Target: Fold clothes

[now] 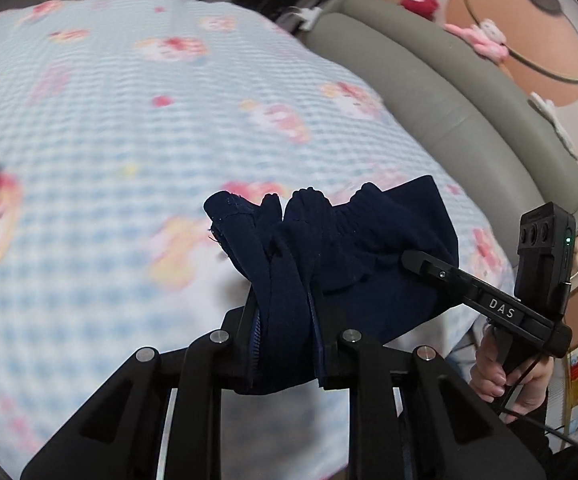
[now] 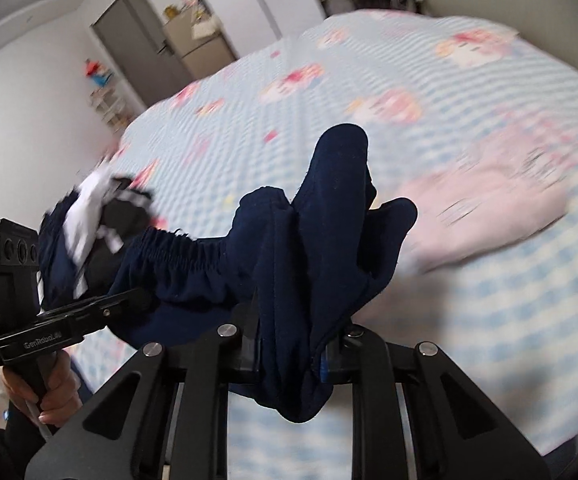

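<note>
Here, both grippers, left [image 1: 283, 280] and right [image 2: 289, 300], pinch a navy garment [image 1: 341, 248] by its elastic waistband, held above the bed [image 1: 129, 120]. Judged best: keep equal tension and lower it flat mid-bed, away from the clothes pile [image 2: 93, 216].

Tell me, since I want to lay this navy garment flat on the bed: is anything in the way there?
Partly. Both grippers, left and right, hold the navy garment above the checked bedsheet. A pink cloth lies to the right and a dark-and-white clothes pile to the left; the sheet between looks bare.
</note>
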`<control>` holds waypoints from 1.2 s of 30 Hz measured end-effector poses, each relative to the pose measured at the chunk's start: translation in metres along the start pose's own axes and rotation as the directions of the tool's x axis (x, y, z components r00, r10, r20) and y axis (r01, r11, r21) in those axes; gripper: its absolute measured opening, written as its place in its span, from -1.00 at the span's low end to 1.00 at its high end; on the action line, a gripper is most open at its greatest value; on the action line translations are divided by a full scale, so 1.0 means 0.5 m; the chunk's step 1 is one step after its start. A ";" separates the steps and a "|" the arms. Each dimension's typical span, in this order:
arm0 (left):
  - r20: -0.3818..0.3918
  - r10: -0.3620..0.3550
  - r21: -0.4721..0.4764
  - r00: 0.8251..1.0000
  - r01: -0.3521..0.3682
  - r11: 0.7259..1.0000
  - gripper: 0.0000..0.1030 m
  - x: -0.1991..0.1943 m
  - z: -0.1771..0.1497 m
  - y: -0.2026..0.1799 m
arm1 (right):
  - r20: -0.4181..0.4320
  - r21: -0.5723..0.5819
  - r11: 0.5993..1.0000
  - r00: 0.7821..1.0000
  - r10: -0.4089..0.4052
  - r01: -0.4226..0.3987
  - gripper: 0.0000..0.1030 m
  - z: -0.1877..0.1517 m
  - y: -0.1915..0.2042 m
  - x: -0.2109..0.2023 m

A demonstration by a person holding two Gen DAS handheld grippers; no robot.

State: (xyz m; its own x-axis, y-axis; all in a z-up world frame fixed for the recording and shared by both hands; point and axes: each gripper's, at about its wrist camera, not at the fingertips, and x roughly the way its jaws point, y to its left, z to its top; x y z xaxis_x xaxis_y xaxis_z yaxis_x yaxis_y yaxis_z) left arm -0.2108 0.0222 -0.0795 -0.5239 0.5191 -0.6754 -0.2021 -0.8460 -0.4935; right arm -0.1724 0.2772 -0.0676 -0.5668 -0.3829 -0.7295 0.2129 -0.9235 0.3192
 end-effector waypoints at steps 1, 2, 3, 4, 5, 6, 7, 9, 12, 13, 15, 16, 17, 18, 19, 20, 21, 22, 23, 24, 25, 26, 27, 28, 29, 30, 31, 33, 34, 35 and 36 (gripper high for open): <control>-0.006 -0.020 -0.003 1.000 0.020 1.000 -0.58 0.033 0.022 -0.023 | 0.017 0.006 1.000 1.000 -0.014 0.014 -0.64 0.017 -0.020 -0.010; -0.012 -0.041 -0.007 0.999 0.041 0.999 -0.58 0.066 0.044 -0.046 | 0.033 0.012 1.000 0.999 -0.027 0.027 -0.64 0.033 -0.040 -0.021; -0.011 -0.059 -0.010 0.998 0.059 0.998 -0.58 0.091 0.062 -0.068 | 0.050 0.018 0.999 0.998 -0.041 0.040 -0.64 0.050 -0.060 -0.031; -0.009 -0.077 -0.012 0.997 0.077 0.997 -0.58 0.116 0.080 -0.090 | 0.066 0.024 0.998 0.996 -0.055 0.054 -0.64 0.067 -0.080 -0.042; -0.008 -0.095 -0.015 0.995 0.095 0.995 -0.58 0.141 0.098 -0.112 | 0.083 0.031 0.997 0.994 -0.069 0.067 -0.63 0.083 -0.100 -0.052; -0.002 -0.112 -0.016 0.994 0.112 0.994 -0.58 0.163 0.111 -0.137 | 0.073 0.045 0.995 0.993 -0.090 0.087 -0.62 0.095 -0.128 -0.044; 0.005 -0.126 -0.023 0.992 0.126 0.992 -0.58 0.189 0.123 -0.153 | 0.061 0.059 0.992 0.992 -0.112 0.108 -0.61 0.107 -0.157 -0.035; -0.017 -0.125 -0.069 0.992 0.123 0.990 -0.58 0.252 0.126 -0.159 | 0.035 0.087 0.985 0.988 -0.153 0.150 -0.61 0.131 -0.215 -0.016; -0.111 -0.108 -0.155 0.988 0.091 0.984 -0.55 0.341 0.095 -0.131 | -0.005 0.126 0.969 0.977 -0.214 0.213 -0.43 0.166 -0.302 0.013; -0.146 -0.104 -0.185 0.984 0.076 0.980 -0.47 0.367 0.080 -0.117 | -0.019 0.139 0.962 0.972 -0.234 0.234 -0.36 0.178 -0.331 0.023; -0.214 -0.098 -0.242 0.972 0.045 0.969 -0.18 0.420 0.051 -0.091 | -0.081 0.163 0.956 0.969 -0.232 0.242 0.03 0.162 -0.372 0.066; -0.196 -0.117 -0.254 0.973 0.065 0.965 -0.12 0.408 0.049 -0.084 | -0.096 0.183 0.956 0.972 -0.215 0.230 0.04 0.151 -0.389 0.084; -0.179 -0.135 -0.265 0.975 0.085 0.961 -0.11 0.395 0.047 -0.078 | -0.072 0.183 0.957 0.974 -0.215 0.225 0.06 0.153 -0.385 0.072; -0.150 -0.119 -0.253 0.981 0.078 0.964 -0.11 0.372 0.053 -0.079 | -0.045 0.180 0.958 0.975 -0.217 0.221 0.06 0.156 -0.379 0.058; -0.108 -0.093 -0.229 0.990 0.066 0.971 -0.12 0.347 0.058 -0.085 | -0.019 0.178 0.960 0.976 -0.218 0.218 0.06 0.159 -0.373 0.044; -0.066 -0.071 -0.203 0.995 0.056 0.978 -0.16 0.326 0.065 -0.092 | 0.008 0.175 0.961 0.976 -0.219 0.214 0.06 0.161 -0.366 0.030; -0.005 -0.041 -0.159 0.999 0.039 0.987 -0.15 0.295 0.076 -0.110 | 0.049 0.156 0.959 0.968 -0.247 0.237 0.06 0.164 -0.353 0.009; 0.042 -0.030 -0.115 0.999 0.035 0.993 -0.15 0.273 0.083 -0.129 | 0.089 0.143 0.955 0.958 -0.273 0.259 0.06 0.168 -0.337 -0.008; 0.080 -0.032 -0.067 0.996 0.037 0.997 -0.15 0.258 0.088 -0.150 | 0.130 0.131 0.951 0.946 -0.298 0.281 0.06 0.173 -0.321 -0.025; 0.101 -0.039 -0.029 0.994 0.042 0.999 -0.15 0.258 0.098 -0.168 | 0.181 0.119 0.945 0.929 -0.322 0.304 0.04 0.176 -0.302 -0.047; 0.106 -0.060 0.016 0.993 0.059 0.998 -0.15 0.259 0.100 -0.189 | 0.202 0.107 0.947 0.926 -0.319 0.303 0.03 0.176 -0.289 -0.054; 0.087 -0.082 0.045 0.993 0.078 0.996 -0.15 0.271 0.098 -0.204 | 0.221 0.095 0.949 0.923 -0.314 0.300 -0.05 0.177 -0.277 -0.059; 0.064 -0.088 0.058 0.994 0.084 0.995 -0.15 0.285 0.094 -0.212 | 0.198 0.060 0.960 0.940 -0.279 0.273 -0.11 0.178 -0.265 -0.042; 0.023 -0.076 0.070 0.997 0.074 0.995 -0.15 0.313 0.088 -0.220 | 0.170 0.025 0.970 0.955 -0.242 0.242 -0.14 0.179 -0.253 -0.023; -0.007 -0.054 0.069 0.998 0.055 0.996 -0.15 0.342 0.096 -0.219 | 0.136 0.007 0.972 0.963 -0.232 0.234 -0.22 0.175 -0.248 -0.008; -0.056 -0.023 0.060 0.998 0.027 0.998 -0.15 0.373 0.088 -0.215 | 0.099 -0.016 0.964 0.960 -0.262 0.264 -0.23 0.167 -0.245 0.022; -0.112 -0.011 0.043 0.994 0.016 0.999 -0.16 0.402 0.079 -0.206 | 0.063 -0.041 0.954 0.954 -0.294 0.297 -0.23 0.160 -0.242 0.053; -0.158 0.006 0.002 0.987 -0.006 1.000 -0.26 0.433 0.064 -0.186 | 0.016 -0.085 0.928 0.932 -0.363 0.363 -0.23 0.148 -0.243 0.103; -0.158 -0.003 -0.011 0.987 0.002 1.000 -0.26 0.437 0.064 -0.182 | 0.009 -0.084 0.926 0.930 -0.368 0.368 -0.23 0.147 -0.249 0.111; -0.163 -0.003 -0.011 0.987 0.001 1.000 -0.26 0.437 0.065 -0.183 | 0.006 -0.071 0.929 0.931 -0.364 0.364 -0.27 0.143 -0.258 0.110; -0.167 -0.003 -0.011 0.986 0.001 1.000 -0.26 0.436 0.065 -0.185 | 0.004 -0.057 0.931 0.933 -0.360 0.360 -0.27 0.139 -0.267 0.108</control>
State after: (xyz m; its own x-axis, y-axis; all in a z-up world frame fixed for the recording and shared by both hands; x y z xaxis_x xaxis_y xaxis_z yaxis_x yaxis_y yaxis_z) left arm -0.3335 0.2098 -0.1634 -0.3775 0.5346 -0.7561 -0.1937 -0.8440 -0.5001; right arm -0.2868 0.3814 -0.1075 -0.6082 -0.0247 -0.7934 0.0399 -0.9992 0.0004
